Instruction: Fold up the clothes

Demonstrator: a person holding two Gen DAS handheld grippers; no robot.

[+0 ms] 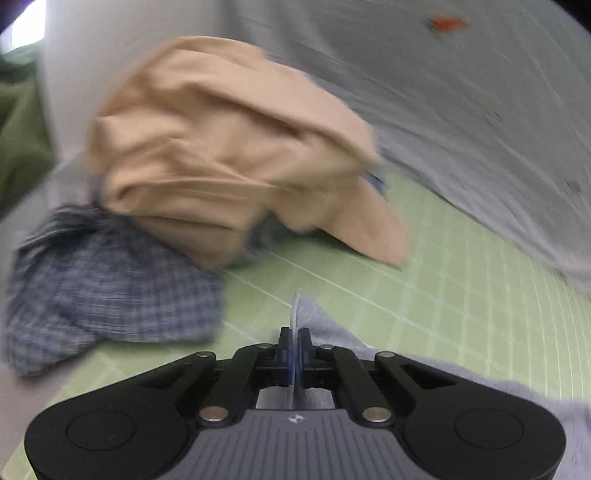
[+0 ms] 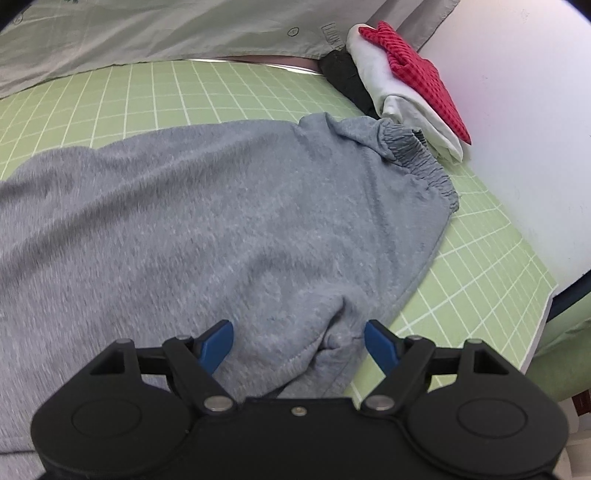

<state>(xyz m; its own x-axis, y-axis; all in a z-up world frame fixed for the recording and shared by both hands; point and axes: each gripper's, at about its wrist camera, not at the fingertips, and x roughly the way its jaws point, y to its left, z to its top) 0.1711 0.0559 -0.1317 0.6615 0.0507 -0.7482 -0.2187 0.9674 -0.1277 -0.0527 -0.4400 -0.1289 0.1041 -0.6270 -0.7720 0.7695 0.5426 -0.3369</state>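
Green grid-lined cutting mat [image 2: 229, 92] covers the table. White table surface [image 2: 517, 110] bare along the mat's right edge.

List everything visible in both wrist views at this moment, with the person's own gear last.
grey sweatpants: one, grey fleece, spread on the mat, elastic waistband at far right
cutting mat: one, light green with white grid, under the clothes
beige garment: one, crumpled, atop the plaid garment
plaid garment: one, blue and white check, left of the mat
pale grey shirt: one, buttoned, along the mat's far edge
folded stack: dark, white and red checked pieces, far right corner
green cloth: one, far left edge
left gripper: fingers shut, at the sweatpants' edge
right gripper: fingers open, over the sweatpants
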